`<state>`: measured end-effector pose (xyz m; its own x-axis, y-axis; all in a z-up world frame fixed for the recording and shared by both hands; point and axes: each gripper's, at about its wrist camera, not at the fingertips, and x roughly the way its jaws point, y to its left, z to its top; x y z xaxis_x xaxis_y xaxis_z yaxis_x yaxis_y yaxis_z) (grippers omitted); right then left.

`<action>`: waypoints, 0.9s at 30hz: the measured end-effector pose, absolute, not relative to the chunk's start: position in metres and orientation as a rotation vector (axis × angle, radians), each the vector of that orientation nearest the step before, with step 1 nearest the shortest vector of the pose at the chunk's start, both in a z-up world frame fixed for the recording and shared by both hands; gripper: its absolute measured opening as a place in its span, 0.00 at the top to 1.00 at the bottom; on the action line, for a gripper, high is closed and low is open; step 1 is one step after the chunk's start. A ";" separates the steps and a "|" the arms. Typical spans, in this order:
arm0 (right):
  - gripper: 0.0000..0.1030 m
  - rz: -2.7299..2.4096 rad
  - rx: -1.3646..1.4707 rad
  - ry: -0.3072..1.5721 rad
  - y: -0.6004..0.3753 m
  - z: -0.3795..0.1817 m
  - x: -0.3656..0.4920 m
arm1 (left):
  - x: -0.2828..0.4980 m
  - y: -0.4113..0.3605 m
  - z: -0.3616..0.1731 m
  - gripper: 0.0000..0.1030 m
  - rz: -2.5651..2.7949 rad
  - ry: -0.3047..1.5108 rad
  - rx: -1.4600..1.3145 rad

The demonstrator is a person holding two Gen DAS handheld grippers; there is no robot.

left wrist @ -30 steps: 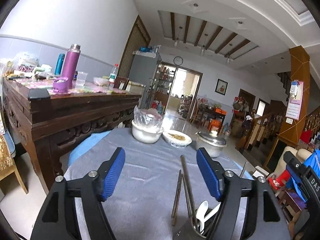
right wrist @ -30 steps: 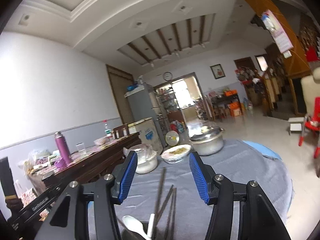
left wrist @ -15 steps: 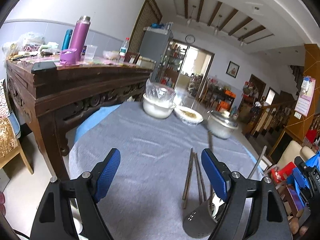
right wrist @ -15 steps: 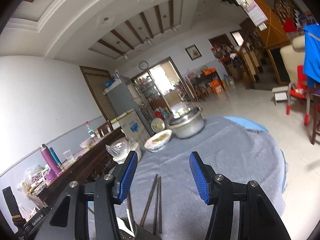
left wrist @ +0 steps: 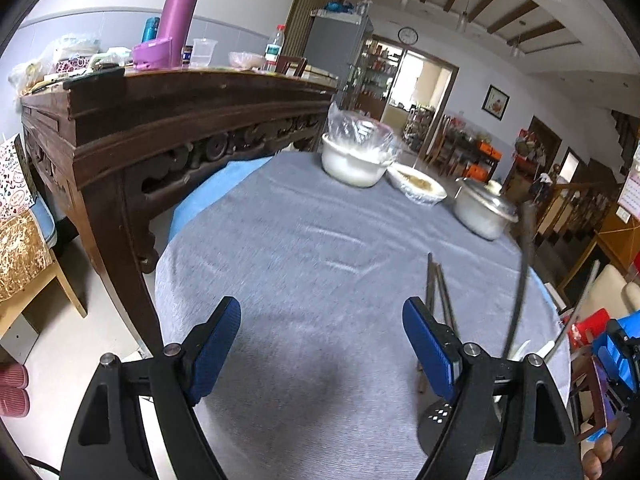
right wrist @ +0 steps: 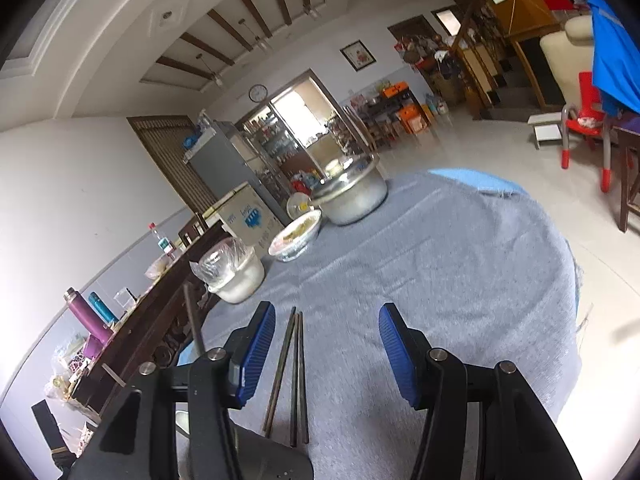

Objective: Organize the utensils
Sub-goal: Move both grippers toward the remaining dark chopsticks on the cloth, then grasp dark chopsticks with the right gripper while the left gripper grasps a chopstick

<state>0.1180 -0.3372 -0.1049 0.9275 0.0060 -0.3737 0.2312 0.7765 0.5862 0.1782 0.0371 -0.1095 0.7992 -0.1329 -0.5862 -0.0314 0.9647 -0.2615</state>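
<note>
Several dark chopsticks (right wrist: pixel 294 376) lie on the grey tablecloth (right wrist: pixel 440 264); in the left wrist view they (left wrist: pixel 438 288) run behind my right-hand finger. A dark perforated utensil holder (left wrist: pixel 444 428) stands at the lower right with a chopstick (left wrist: pixel 522 280) and white spoon handles (left wrist: pixel 558 344) sticking up; its rim (right wrist: pixel 264 456) shows low in the right wrist view. My left gripper (left wrist: pixel 322 350) is open and empty above bare cloth. My right gripper (right wrist: pixel 328 354) is open and empty, just right of the lying chopsticks.
A white bowl covered with plastic (left wrist: pixel 354 160), a dish of food (left wrist: pixel 418 184) and a lidded steel pot (left wrist: pixel 484 208) stand at the table's far side. A dark carved wooden sideboard (left wrist: pixel 160 120) stands close on the left. A red chair (right wrist: pixel 584 128) stands on the floor at right.
Both grippers have tilted downward and drawn back, so more of the table shows. The right wrist view has also rolled. Both stay open and empty.
</note>
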 end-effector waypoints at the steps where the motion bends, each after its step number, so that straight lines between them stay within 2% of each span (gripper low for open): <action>1: 0.44 -0.123 0.681 0.383 -0.338 -0.109 0.120 | 0.181 0.038 -0.112 0.19 -0.054 0.654 -0.265; 16: 0.45 -0.061 0.744 0.563 -0.353 -0.157 0.177 | 0.232 0.048 -0.155 0.19 -0.064 0.787 -0.244; 24: 0.51 0.086 0.673 0.692 -0.339 -0.173 0.255 | 0.277 0.010 -0.162 0.19 -0.224 0.820 -0.134; 27: 0.57 0.165 0.603 0.737 -0.324 -0.174 0.287 | 0.296 -0.014 -0.166 0.19 -0.307 0.828 -0.060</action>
<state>0.2873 -0.3245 -0.1737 0.7364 0.3458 -0.5815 0.0649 0.8194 0.5695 0.2965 -0.0140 -0.1658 0.6351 -0.2913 -0.7154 0.2449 0.9543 -0.1711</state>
